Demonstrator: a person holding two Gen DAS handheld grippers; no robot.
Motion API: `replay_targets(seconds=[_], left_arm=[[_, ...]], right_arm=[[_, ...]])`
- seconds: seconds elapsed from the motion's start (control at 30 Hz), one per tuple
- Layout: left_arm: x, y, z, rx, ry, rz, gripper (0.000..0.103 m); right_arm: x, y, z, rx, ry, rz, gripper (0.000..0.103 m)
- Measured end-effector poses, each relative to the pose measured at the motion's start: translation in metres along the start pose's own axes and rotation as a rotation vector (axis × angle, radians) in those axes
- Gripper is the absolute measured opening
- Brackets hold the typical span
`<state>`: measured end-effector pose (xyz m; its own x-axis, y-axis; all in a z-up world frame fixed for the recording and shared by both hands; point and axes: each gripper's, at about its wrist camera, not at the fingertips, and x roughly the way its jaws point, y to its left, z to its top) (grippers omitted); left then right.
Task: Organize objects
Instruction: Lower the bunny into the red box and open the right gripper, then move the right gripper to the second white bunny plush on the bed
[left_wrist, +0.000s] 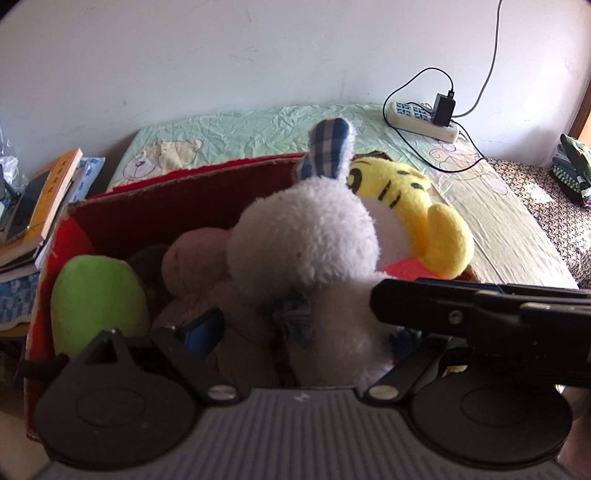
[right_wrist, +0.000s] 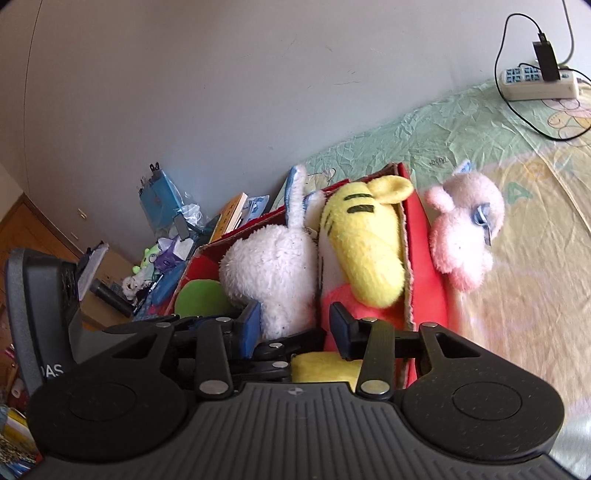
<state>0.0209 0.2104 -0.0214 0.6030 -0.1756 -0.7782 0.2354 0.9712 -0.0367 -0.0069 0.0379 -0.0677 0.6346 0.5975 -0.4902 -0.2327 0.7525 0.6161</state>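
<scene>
A red cardboard box stands on the bed, filled with plush toys. A white rabbit with a blue plaid ear sits in the middle, a yellow tiger to its right, a brown toy and a green one to its left. My left gripper is open around the rabbit's body. My right gripper stands open at the rabbit's base, its left pad against the fur. A pink plush lies outside the box.
A white power strip with a black charger and cables lies at the far side of the bed, near the wall. Stacked books and clutter sit left of the box. A patterned blanket covers the bed's right side.
</scene>
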Motion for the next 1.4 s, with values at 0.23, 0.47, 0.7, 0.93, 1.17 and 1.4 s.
replay_targets(seconds=[0.23, 0.47, 0.7, 0.93, 1.17, 1.4], left_arm=[[-0.006, -0.016, 0.0, -0.017, 0.005, 0.092, 0.09], [-0.01, -0.028, -0.004, -0.077, 0.017, 0.181, 0.09], [-0.018, -0.036, -0.01, -0.135, 0.023, 0.263, 0.091], [-0.038, -0.047, -0.018, -0.182, 0.001, 0.317, 0.092], [-0.062, -0.067, -0.025, -0.204, -0.043, 0.352, 0.092], [-0.073, -0.101, -0.025, -0.177, -0.093, 0.25, 0.092]], right_arm=[[-0.009, -0.015, 0.004, 0.053, 0.03, 0.067, 0.044], [-0.018, -0.026, 0.007, 0.057, 0.066, 0.122, 0.044], [-0.025, -0.038, 0.01, 0.04, 0.103, 0.169, 0.045], [-0.04, -0.051, 0.014, 0.021, 0.127, 0.249, 0.044], [-0.058, -0.082, 0.022, 0.042, 0.115, 0.265, 0.045], [-0.049, -0.119, 0.029, -0.015, 0.111, 0.105, 0.045]])
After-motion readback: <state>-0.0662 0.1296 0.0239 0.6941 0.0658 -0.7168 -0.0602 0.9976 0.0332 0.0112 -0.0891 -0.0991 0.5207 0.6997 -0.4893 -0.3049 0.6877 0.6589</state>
